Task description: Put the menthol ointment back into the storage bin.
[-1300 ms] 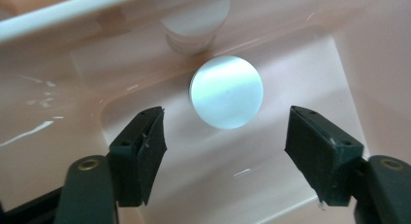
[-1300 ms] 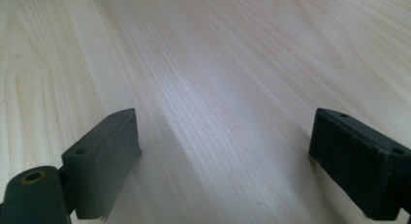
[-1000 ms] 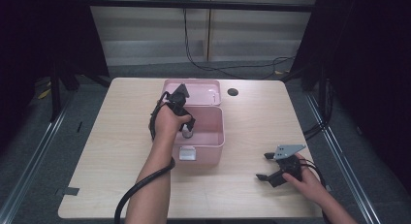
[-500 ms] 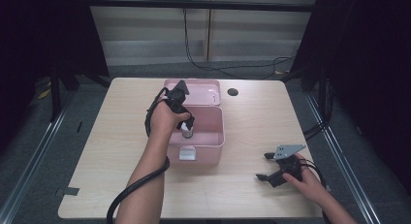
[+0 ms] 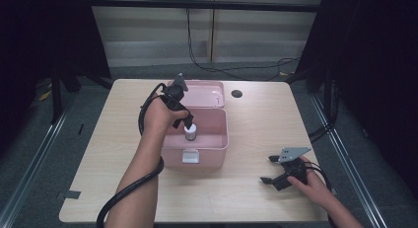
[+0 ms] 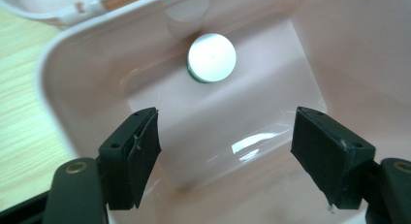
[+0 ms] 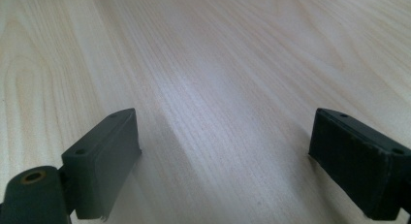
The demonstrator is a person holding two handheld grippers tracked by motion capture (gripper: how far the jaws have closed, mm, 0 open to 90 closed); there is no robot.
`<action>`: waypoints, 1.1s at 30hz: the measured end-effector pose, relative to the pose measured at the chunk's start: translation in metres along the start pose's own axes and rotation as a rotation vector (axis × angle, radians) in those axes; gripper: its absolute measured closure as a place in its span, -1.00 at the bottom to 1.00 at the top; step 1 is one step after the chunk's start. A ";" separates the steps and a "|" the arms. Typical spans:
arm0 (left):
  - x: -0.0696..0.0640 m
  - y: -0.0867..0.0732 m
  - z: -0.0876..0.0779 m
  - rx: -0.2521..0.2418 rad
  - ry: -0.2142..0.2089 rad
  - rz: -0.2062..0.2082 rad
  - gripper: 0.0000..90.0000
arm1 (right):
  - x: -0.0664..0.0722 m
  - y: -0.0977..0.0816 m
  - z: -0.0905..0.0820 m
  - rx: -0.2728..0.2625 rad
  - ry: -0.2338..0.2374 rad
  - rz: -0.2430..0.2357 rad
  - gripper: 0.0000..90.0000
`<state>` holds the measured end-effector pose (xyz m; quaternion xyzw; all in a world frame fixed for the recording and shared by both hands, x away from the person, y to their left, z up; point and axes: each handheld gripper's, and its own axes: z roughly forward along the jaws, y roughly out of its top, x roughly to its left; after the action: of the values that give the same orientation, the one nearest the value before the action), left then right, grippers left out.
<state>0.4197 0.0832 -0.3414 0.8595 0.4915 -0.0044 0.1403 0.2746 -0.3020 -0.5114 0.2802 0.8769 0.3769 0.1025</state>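
Observation:
A pink plastic box (image 5: 217, 139) stands open in the middle of the table, its lid (image 5: 207, 92) folded back behind it. Inside stands a small bottle with a white cap (image 5: 190, 131), seen from above in the left gripper view (image 6: 212, 57). My left gripper (image 5: 186, 120) hangs over the box, pointing down, open (image 6: 225, 132), with the bottle beyond its fingertips and nothing between them. My right gripper (image 5: 269, 170) rests low over the table at the front right, open (image 7: 223, 132) over bare wood.
A white latch (image 5: 190, 156) sits on the box's front wall. A dark round hole (image 5: 237, 94) marks the tabletop (image 5: 256, 124) behind and right of the box. The left gripper's black cable (image 5: 130, 188) trails along the forearm to the front edge.
My left hand has drawn up and slightly left, away from the bottle, which stays standing in the box. The right gripper has not moved.

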 end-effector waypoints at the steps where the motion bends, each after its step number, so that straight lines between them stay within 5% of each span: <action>1: 0.001 -0.002 -0.006 -0.005 0.003 -0.010 -0.44 | 0.000 0.000 0.000 0.001 0.001 0.001 -0.77; 15: 0.013 -0.014 -0.038 -0.021 0.000 -0.024 -0.44 | 0.000 0.000 0.000 -0.002 0.001 -0.001 -0.77; 33: 0.039 -0.043 -0.053 -0.033 0.003 -0.062 -0.43 | 0.000 0.000 0.000 -0.001 0.002 -0.001 -0.77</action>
<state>0.3964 0.1493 -0.3058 0.8413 0.5183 0.0007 0.1538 0.2747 -0.3019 -0.5115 0.2794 0.8769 0.3776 0.1022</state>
